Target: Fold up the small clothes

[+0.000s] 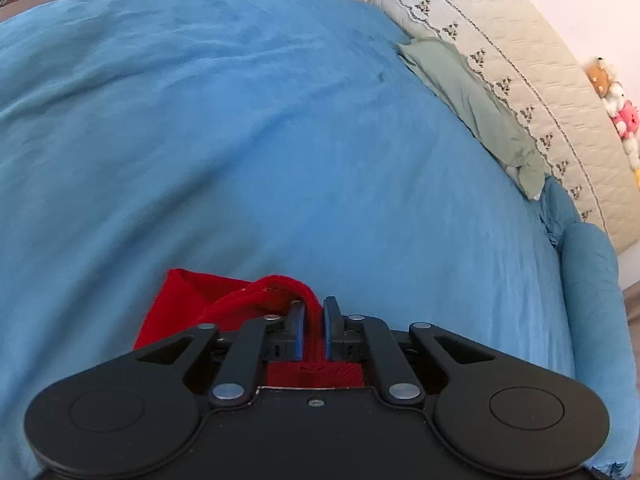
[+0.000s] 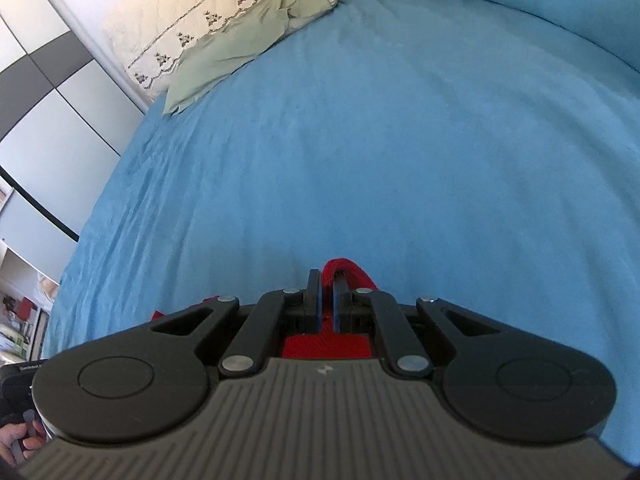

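Pinching red garment w/ both clamped grippers, L & R, over blue bedspread.

Left gripper pitches downward, its jaws nearly together, clamped on a strip of red cloth running up between the pads. Right gripper tilts down likewise, jaws pinched on the same cloth, which bulges beyond the fingertips

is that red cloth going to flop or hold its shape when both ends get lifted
Probably floppy: the red cloth bunches and drapes where the left hand-held gripper pinches it. It looks knitted and thin, so likely light. Held also by the right hand-held gripper, it should sag between them.
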`<action>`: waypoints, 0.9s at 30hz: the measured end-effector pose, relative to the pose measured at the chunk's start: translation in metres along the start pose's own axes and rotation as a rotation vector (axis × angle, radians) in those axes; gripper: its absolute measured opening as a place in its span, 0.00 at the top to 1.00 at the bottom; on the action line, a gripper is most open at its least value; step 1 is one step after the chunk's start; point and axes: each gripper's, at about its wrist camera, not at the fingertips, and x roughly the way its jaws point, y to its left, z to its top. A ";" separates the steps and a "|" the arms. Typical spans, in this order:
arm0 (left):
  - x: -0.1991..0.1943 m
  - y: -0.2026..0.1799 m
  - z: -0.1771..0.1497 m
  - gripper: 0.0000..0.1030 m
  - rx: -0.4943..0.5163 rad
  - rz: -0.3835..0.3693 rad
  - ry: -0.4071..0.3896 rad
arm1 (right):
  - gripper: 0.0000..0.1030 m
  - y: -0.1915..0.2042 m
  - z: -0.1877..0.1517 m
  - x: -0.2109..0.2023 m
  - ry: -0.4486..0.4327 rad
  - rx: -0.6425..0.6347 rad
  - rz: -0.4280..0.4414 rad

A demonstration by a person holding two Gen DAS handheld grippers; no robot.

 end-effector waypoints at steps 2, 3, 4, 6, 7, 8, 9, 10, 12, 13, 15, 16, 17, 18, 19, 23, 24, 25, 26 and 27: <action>-0.002 0.000 0.001 0.70 0.011 -0.019 -0.014 | 0.78 0.002 -0.001 0.002 0.005 -0.021 -0.005; -0.005 0.000 0.002 0.44 0.019 -0.030 -0.025 | 0.76 0.003 -0.002 0.002 0.010 -0.032 -0.004; -0.010 -0.001 0.002 0.32 0.036 -0.031 -0.045 | 0.70 0.004 -0.004 0.001 0.012 -0.044 -0.011; -0.022 -0.004 0.003 0.14 0.084 -0.015 -0.087 | 0.33 0.008 -0.006 -0.006 0.005 -0.069 -0.016; -0.030 -0.007 0.002 0.12 0.125 0.001 -0.107 | 0.12 0.010 -0.008 -0.013 -0.027 -0.082 -0.021; -0.035 -0.009 0.001 0.10 0.163 0.023 -0.116 | 0.07 0.012 -0.010 -0.022 -0.056 -0.099 -0.019; -0.041 -0.013 -0.002 0.10 0.215 0.048 -0.122 | 0.07 0.016 -0.012 -0.029 -0.070 -0.121 -0.007; -0.049 -0.017 -0.008 0.10 0.279 0.063 -0.131 | 0.08 0.019 -0.014 -0.035 -0.064 -0.147 0.001; -0.061 -0.024 -0.026 0.09 0.396 0.068 -0.133 | 0.08 0.027 -0.024 -0.047 -0.046 -0.202 0.003; -0.065 -0.027 -0.038 0.09 0.461 0.067 -0.124 | 0.08 0.032 -0.031 -0.052 -0.040 -0.232 0.008; -0.069 -0.033 -0.064 0.08 0.596 0.069 -0.097 | 0.08 0.039 -0.048 -0.062 -0.021 -0.278 0.022; -0.069 -0.034 -0.075 0.08 0.647 0.082 -0.086 | 0.07 0.042 -0.059 -0.065 -0.010 -0.296 0.026; -0.067 -0.035 -0.087 0.08 0.694 0.102 -0.073 | 0.07 0.046 -0.071 -0.066 0.007 -0.320 0.026; -0.064 -0.034 -0.097 0.08 0.728 0.116 -0.057 | 0.07 0.048 -0.081 -0.065 0.023 -0.344 0.019; -0.061 -0.032 -0.104 0.08 0.750 0.122 -0.041 | 0.07 0.050 -0.093 -0.063 0.042 -0.366 0.007; -0.041 -0.018 -0.121 0.08 0.782 0.144 0.026 | 0.07 0.042 -0.125 -0.047 0.105 -0.379 -0.039; -0.034 -0.013 -0.122 0.06 0.774 0.152 0.044 | 0.07 0.040 -0.129 -0.043 0.109 -0.369 -0.048; -0.028 -0.009 -0.121 0.05 0.755 0.150 0.057 | 0.06 0.037 -0.133 -0.040 0.101 -0.361 -0.050; -0.026 -0.006 -0.119 0.02 0.731 0.139 0.059 | 0.02 0.036 -0.134 -0.038 0.091 -0.353 -0.049; -0.024 -0.004 -0.117 0.01 0.715 0.130 0.058 | 0.00 0.035 -0.134 -0.036 0.085 -0.347 -0.054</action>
